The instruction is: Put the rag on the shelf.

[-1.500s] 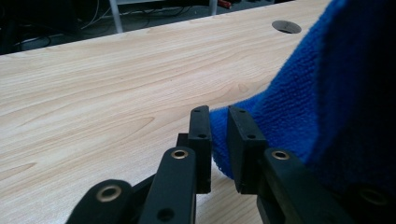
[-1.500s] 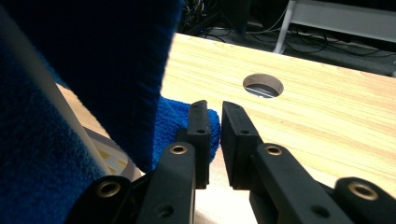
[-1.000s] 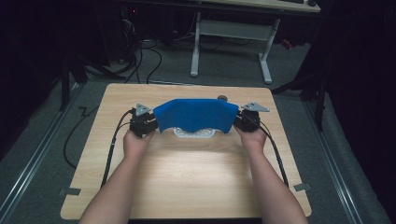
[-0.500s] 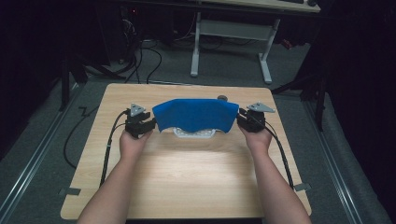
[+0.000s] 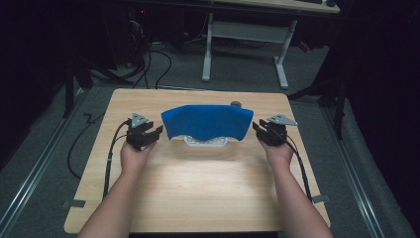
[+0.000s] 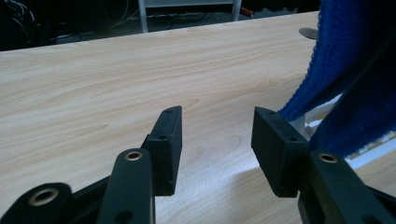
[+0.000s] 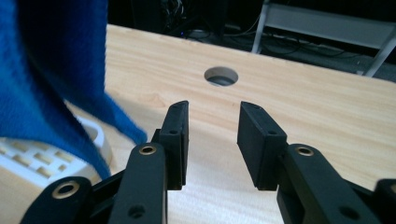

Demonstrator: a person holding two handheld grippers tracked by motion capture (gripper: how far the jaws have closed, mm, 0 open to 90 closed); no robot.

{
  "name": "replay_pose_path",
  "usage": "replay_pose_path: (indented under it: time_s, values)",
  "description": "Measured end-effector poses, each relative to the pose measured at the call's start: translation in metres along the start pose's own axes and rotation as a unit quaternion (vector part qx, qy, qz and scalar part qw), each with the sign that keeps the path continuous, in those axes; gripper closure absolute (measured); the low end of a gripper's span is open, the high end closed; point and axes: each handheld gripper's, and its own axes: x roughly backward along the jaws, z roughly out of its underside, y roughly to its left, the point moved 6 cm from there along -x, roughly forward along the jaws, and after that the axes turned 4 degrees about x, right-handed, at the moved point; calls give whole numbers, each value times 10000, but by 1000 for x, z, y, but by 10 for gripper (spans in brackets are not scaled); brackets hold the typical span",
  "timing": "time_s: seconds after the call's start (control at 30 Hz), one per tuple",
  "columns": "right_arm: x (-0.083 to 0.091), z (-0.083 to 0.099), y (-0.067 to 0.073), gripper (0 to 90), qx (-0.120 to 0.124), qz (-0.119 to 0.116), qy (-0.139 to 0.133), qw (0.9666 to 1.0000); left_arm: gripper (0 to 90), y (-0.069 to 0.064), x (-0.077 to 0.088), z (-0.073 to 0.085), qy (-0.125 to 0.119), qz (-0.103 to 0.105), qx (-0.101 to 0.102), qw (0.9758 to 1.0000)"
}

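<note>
Nearest to us in the high view, two bare forearms come in from the bottom edge over the wooden table (image 5: 198, 193). Each hand holds a gripper at about the middle of the table.

We see the left gripper (image 5: 157, 132) just beside the left edge of the blue cloth (image 5: 205, 122), with its jaws spread apart and nothing between them. In the left gripper view the left gripper (image 6: 217, 140) shows a clear gap with bare wood in it. The blue cloth (image 6: 355, 70) hangs just beside the right-hand jaw, outside the gap; we cannot tell if it touches that jaw.

The right gripper (image 5: 257, 130) stands just beside the right edge of the cloth, also with jaws apart and empty. In the right gripper view the right gripper (image 7: 212, 135) has only wood in its gap, and the blue cloth (image 7: 51, 70) hangs at the outer side of the left-hand jaw.

The cloth is draped over a white slotted object (image 5: 205, 141), which peeks out under its lower edge, between both grippers. In the right gripper view the white slotted object (image 7: 42, 161) lies under the cloth.

Farther on the table there is a round hole (image 7: 221, 76). Beyond the table stand a white desk frame (image 5: 245, 44) and dark cables on the floor
</note>
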Motion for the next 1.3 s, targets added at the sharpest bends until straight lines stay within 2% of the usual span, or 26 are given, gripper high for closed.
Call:
replay_pose_path:
  time_s: [0.27, 0.33, 0.37, 0.43, 0.5, 0.67, 0.77, 0.9, 0.97, 1.0, 1.1, 1.17, 1.3]
  values:
    - [20, 7, 11, 580, 210, -20, -9, 9998, 537, -5, 23, 16, -33, 16, 49, 10000]
    - [28, 10, 16, 562, 233, -34, -94, 9997, 536, -8, 29, 22, 9, 30, 16, 10000]
    - [32, 12, 18, 550, 244, -40, -93, 9997, 536, -11, 35, 26, 41, -25, -30, 10000]
    - [41, 17, 25, 529, 334, -67, 6, 9994, 534, -18, 45, 32, 20, -1, -38, 10000]
    - [52, 21, 32, 522, 367, -91, -134, 9992, 524, -25, 54, 39, 18, 57, -83, 9999]
    - [77, 34, 50, 490, 486, -83, -176, 9986, 501, -47, 77, 59, 32, 193, -229, 9995]
    - [91, 41, 65, 470, 554, -118, -180, 9982, 492, -64, 84, 69, 84, 415, -202, 9989]
    - [105, 53, 88, 435, 674, -286, -118, 9972, 485, -98, 89, 90, 225, 772, -279, 9964]
    - [110, 68, 104, 433, 591, -430, -128, 9972, 485, -122, 89, 107, 483, 1017, -393, 9929]
    - [111, 76, 112, 436, 643, -505, -30, 9966, 485, -133, 88, 112, 571, 1086, -567, 9908]
    - [110, 91, 130, 446, 871, -690, 168, 9937, 480, -154, 89, 115, 565, 1105, -1104, 9861]
    - [109, 90, 135, 443, 1003, -709, 138, 9923, 479, -159, 87, 115, 559, 1134, -1173, 9850]
    - [106, 90, 134, 438, 976, -725, 159, 9925, 478, -156, 84, 118, 660, 1153, -1118, 9848]
